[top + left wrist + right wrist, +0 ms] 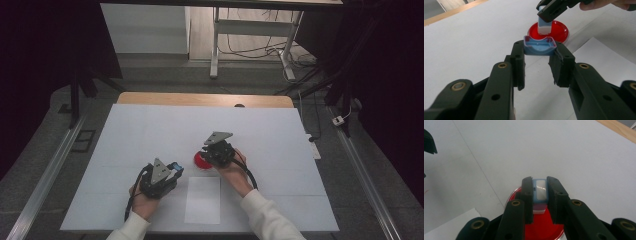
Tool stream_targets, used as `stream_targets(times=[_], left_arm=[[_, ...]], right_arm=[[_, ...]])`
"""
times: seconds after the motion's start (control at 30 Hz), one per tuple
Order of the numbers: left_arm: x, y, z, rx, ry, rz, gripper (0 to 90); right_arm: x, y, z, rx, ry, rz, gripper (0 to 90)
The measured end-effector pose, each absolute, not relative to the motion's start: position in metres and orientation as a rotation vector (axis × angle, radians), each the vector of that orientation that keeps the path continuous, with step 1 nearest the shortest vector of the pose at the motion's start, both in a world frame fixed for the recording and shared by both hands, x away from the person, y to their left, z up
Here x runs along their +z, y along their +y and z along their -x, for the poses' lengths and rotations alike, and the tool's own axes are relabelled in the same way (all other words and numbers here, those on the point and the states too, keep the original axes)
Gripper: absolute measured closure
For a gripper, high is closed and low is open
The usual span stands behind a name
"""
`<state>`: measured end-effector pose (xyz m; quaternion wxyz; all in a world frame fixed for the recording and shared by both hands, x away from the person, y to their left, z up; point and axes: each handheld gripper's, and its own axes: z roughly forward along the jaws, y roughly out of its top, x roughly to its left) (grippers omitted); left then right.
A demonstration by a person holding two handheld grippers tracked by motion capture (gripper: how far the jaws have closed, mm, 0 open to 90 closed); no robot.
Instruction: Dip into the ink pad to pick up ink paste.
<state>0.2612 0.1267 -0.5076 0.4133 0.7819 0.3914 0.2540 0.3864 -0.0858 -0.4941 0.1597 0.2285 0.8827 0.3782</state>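
A round red ink pad lies open near the middle of the white table cover. My right gripper is shut on a small blue-and-white stamp and holds it upright over the red ink pad. In the left gripper view the stamp meets the red pad under the right gripper. My left gripper hovers just left of the pad, shut on a light blue cap with a reddish rim.
A white paper sheet lies near the table's front edge, between my two forearms. The wooden table edge runs along the back. Beyond it stand desk legs and loose cables on the floor.
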Motion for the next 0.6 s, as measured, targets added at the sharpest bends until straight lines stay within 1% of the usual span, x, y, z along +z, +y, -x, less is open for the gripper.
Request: stream_targets(times=[0.6], left_arm=[[-0.5068,0.1296,-0.2584,0.649,0.993,-1.959,65.9]], right_arm=[[-0.4954,-0.0861,-0.3853,1.061,2.528,-0.652,75.7]])
